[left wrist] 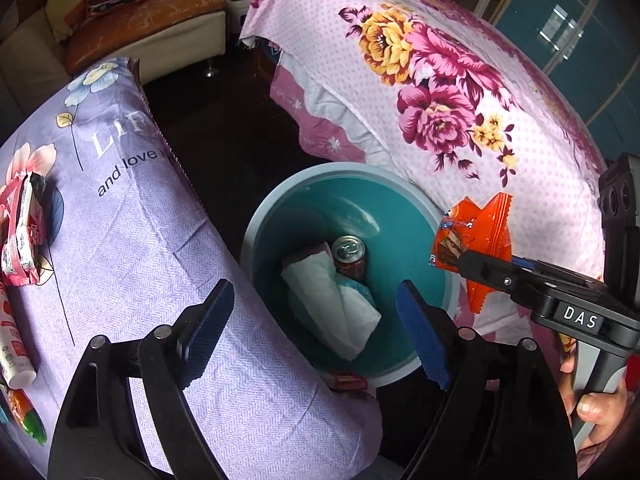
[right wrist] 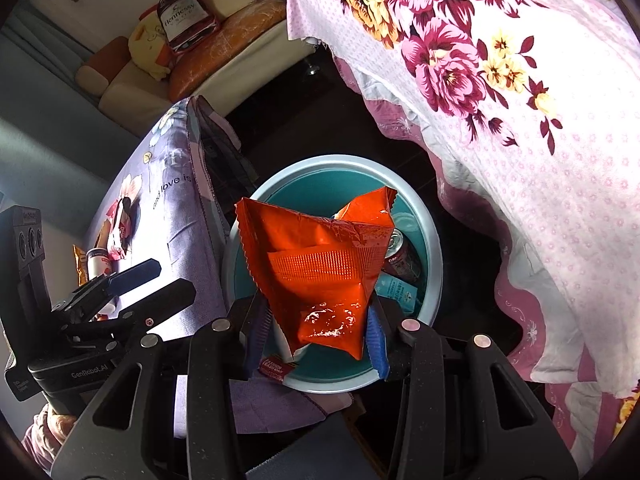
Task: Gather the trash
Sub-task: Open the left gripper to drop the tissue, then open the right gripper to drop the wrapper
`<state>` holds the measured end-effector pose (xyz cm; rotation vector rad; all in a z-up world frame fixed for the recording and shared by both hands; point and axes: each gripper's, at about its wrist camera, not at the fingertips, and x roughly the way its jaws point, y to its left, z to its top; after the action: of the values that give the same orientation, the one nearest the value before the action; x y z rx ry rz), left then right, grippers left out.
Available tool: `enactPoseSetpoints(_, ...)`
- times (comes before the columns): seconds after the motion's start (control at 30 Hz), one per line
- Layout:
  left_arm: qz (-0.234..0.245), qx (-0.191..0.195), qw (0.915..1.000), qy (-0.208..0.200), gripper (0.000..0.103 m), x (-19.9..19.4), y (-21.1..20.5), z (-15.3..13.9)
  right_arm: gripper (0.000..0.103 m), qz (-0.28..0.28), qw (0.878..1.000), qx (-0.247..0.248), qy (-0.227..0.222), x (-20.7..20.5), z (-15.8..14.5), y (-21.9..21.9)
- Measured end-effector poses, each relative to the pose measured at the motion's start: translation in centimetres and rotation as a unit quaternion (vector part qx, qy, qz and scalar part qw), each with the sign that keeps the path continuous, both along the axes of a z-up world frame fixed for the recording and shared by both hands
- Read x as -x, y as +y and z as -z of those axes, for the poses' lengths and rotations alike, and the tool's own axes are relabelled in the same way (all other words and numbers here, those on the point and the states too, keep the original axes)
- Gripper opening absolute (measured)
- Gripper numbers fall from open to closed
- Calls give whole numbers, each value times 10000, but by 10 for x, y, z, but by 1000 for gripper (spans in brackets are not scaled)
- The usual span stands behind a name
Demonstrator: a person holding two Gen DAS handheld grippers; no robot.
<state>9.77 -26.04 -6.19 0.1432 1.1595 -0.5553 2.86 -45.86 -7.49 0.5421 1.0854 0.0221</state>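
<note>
Trash was gathering in a round teal plastic bin with a pale grey rim (left wrist: 416,216), which stood on the dark floor between a lilac flower-printed cloth surface (left wrist: 132,248) and a pink floral bedsheet (left wrist: 460,92). Inside the bin lay crumpled white paper (left wrist: 332,300) and a dark red drink can (left wrist: 349,256). Above the bin, the right claw (right wrist: 316,336) was clamped on a crinkled orange foil snack wrapper (right wrist: 320,256). The left claw (left wrist: 316,328) hung spread apart with nothing between its blue pads. More pink-and-white wrappers (left wrist: 24,236) rested on the lilac cloth.
</note>
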Motion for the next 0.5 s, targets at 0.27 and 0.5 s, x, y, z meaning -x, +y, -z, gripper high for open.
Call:
enactPoseSetpoints(0.27,-105,-56,9999,-14,89,1,15,4,40,-75,9999,42,112,-8,6,7)
enactPoseSetpoints(0.5,-206,-19,9998,39,90,5,32,6,45,-141,9995,87,278,-13,14,17)
